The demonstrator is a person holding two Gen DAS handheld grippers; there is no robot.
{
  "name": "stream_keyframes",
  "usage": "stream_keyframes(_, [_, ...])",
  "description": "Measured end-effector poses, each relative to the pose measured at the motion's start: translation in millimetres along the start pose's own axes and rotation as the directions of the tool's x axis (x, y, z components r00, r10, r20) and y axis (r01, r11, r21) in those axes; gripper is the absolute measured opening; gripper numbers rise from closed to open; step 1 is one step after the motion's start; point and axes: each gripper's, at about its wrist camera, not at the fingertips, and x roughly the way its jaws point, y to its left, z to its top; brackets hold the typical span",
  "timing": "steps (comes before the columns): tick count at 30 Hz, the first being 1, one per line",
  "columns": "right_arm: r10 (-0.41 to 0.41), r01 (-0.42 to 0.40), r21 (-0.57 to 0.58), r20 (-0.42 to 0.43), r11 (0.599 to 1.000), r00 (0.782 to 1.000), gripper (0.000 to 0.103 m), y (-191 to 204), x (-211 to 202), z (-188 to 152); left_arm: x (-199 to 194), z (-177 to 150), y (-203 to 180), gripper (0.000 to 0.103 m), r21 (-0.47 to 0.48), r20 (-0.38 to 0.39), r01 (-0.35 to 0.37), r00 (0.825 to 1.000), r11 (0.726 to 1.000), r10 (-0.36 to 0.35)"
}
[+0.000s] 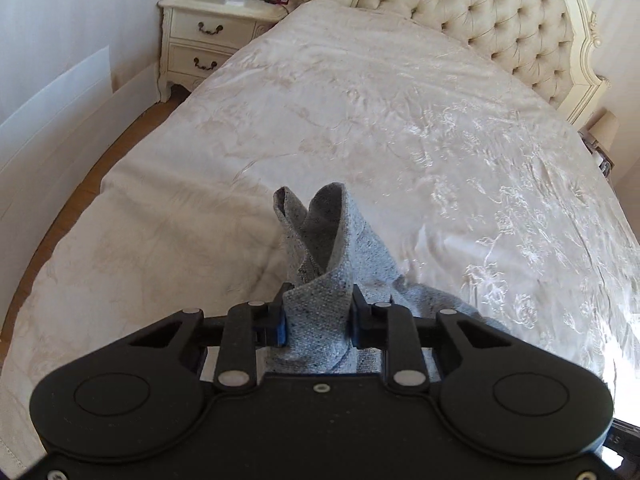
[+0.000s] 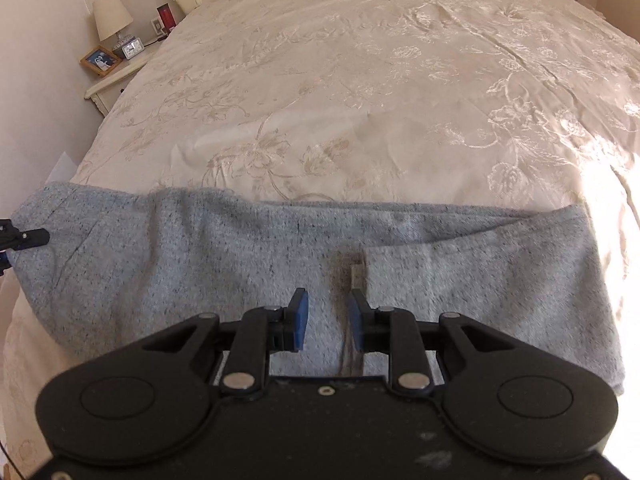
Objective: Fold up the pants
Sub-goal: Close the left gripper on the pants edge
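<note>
The grey pants (image 2: 280, 264) lie in a long band across the near edge of the bed (image 2: 360, 80), seemingly halved lengthwise already. The left gripper (image 1: 318, 322) is clamped on a bunched end, lifted off the cover. The right gripper (image 2: 326, 322) hovers over the middle, jaws parted, holding nothing. Crosswise folds look still to come, perhaps 2

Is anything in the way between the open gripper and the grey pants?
No, nothing visible. The right gripper hangs open right over the grey pants, with only fabric showing between its fingers. The left gripper already pinches a bunched end of them.
</note>
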Motion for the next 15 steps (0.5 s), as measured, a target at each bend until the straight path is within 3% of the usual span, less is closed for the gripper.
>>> stream_keyframes(5, [0.075,-0.075,-0.032,0.005,0.997,0.997,0.025,23,44,24,-14,1,-29,0.033,0.052,0.033,-0.033,0.999,0.998,0.031])
stream_keyframes(10, [0.015,-0.021,-0.069,-0.088,0.997,0.996,0.021,28,118,40,-28,-3,-52,0.032,0.102,0.062,-0.042,0.997,0.994,0.035])
stream_keyframes(12, [0.032,-0.038,-0.067,-0.094,0.997,0.995,0.019,22,123,43,-33,-4,-61,0.032,0.122,0.074,-0.040,0.997,0.992,0.031])
stream_keyframes(15, [0.080,-0.085,-0.068,-0.075,0.994,0.994,0.020,16,93,43,-39,-3,-71,0.031,0.126,0.076,-0.021,0.997,0.992,0.012])
